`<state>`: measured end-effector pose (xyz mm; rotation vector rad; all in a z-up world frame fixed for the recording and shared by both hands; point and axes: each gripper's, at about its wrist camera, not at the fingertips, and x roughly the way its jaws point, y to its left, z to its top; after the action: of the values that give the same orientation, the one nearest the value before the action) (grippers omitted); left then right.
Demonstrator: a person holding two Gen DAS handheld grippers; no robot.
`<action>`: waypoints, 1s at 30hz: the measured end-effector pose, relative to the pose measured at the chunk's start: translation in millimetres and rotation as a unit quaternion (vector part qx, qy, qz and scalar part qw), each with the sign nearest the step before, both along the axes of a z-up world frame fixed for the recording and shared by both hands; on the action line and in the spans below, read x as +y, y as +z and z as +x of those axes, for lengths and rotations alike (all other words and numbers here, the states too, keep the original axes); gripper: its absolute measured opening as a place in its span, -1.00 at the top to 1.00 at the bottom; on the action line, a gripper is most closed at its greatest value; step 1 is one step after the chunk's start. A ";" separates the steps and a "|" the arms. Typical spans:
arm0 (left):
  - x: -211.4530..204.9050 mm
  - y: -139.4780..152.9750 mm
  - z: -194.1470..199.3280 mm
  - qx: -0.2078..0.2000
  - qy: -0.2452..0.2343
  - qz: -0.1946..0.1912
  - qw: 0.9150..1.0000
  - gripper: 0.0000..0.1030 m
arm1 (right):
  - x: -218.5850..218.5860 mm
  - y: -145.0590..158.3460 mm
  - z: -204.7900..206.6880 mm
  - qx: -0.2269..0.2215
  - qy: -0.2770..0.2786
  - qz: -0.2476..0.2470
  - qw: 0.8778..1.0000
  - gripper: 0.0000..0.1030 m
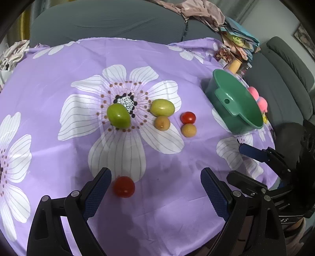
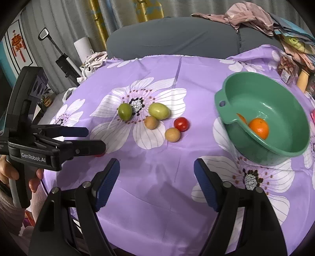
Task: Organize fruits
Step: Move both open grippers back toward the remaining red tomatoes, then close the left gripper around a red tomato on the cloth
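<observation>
Left gripper (image 1: 155, 182) spread wide, nothing between its jaws, low over the purple flowered tablecloth (image 1: 167, 206). Just inside its left finger, resting on the cloth: 1 red cherry tomato (image 1: 124, 186), near the pad but seemingly not touching it.

Right gripper (image 2: 157, 173) likewise wide open and holding nothing, poised above bare cloth, with the left gripper seen from the side at the left edge of that view.

Farther out on the cloth, clustered around the big white flower print: 2 green oval fruits, one (image 1: 118, 115) on the flower's dark centre, the other (image 1: 162, 107) just to its right. Below that second one, touching or nearly so, a small tan round fruit (image 1: 162, 122). Further right, a second red tomato (image 1: 188, 117) with another tan fruit (image 1: 189, 130) right against its near side.

To the right, a green plastic basin (image 2: 222, 98) standing on the cloth, well apart from the cluster. Inside it, 1 orange (image 2: 258, 128) near the front wall.

Behind the table, a grey sofa (image 2: 177, 37) with crumpled pink cloth (image 2: 246, 13) on its back.
</observation>
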<state>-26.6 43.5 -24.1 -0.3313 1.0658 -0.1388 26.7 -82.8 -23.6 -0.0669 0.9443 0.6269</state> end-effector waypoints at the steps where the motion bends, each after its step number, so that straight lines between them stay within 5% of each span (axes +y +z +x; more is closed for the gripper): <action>1: 1.5 -0.2 -0.9 -0.001 0.000 -0.001 1.000 -0.78 | 3.1 -1.1 0.4 0.001 0.003 -0.002 1.000 -0.52; 26: 4.1 -14.3 -22.4 -0.021 -0.056 0.051 0.997 -0.78 | 32.5 -30.1 10.5 0.038 0.033 -0.016 0.999 -0.52; 30: 7.1 -18.5 -17.3 -0.015 -0.046 0.047 0.998 -0.48 | 32.9 -32.1 14.2 0.043 0.033 -0.014 0.998 -0.52</action>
<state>-43.9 50.6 -42.6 -0.1944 1.0540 -0.1737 40.9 -49.8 -55.7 -0.0965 1.0380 0.6818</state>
